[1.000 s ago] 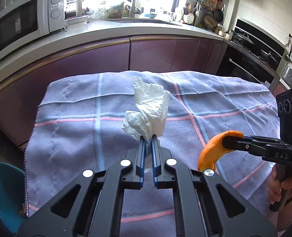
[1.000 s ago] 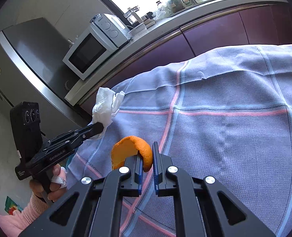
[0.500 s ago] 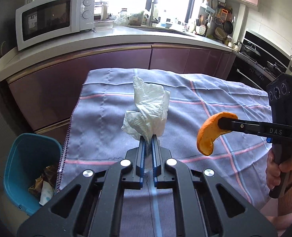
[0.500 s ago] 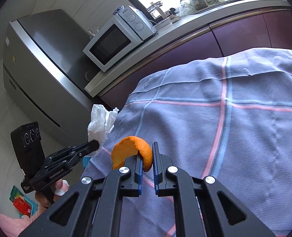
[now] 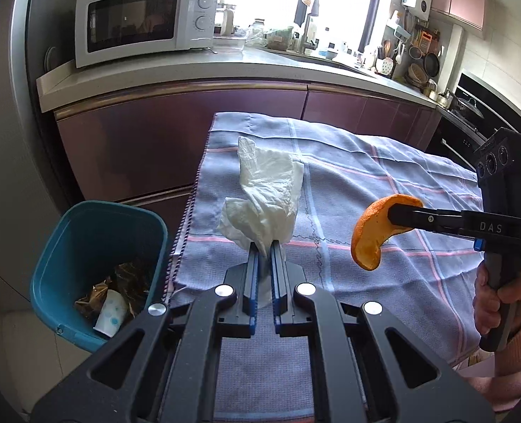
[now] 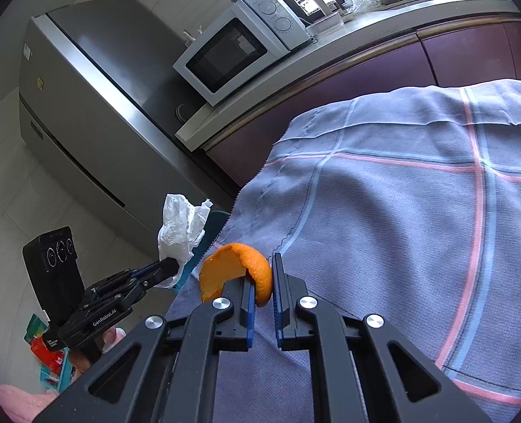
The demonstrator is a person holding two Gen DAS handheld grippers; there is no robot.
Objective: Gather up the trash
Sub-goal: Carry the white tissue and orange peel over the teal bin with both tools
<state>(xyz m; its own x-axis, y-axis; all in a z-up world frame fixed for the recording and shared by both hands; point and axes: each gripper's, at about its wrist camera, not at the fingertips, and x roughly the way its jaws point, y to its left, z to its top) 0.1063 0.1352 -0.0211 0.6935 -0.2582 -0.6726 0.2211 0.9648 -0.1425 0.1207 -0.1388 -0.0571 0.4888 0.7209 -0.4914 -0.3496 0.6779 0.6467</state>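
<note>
Left gripper (image 5: 264, 246) clenched on crumpled tissue (image 5: 265, 197) near table edge; right gripper (image 6: 263, 275) pinching orange peel (image 6: 237, 269). Teal bin (image 5: 66, 239) below left. Risk: thin peel grip slips, or early release misses bin.

Home kitchen: microwave (image 5: 144, 23) on counter (image 5: 225, 67), fridge (image 6: 94, 81), oven (image 5: 468, 112).

Black grippers (image 5: 264, 246) with blue pads, silver screws, white "DAS" lettering; seemingly pink knitted sleeve (image 5: 518, 345).

The right claw (image 5: 398, 211) body reads "DAS"; the left claw (image 6: 170, 266) body reads "GenRobot.AI".
</note>
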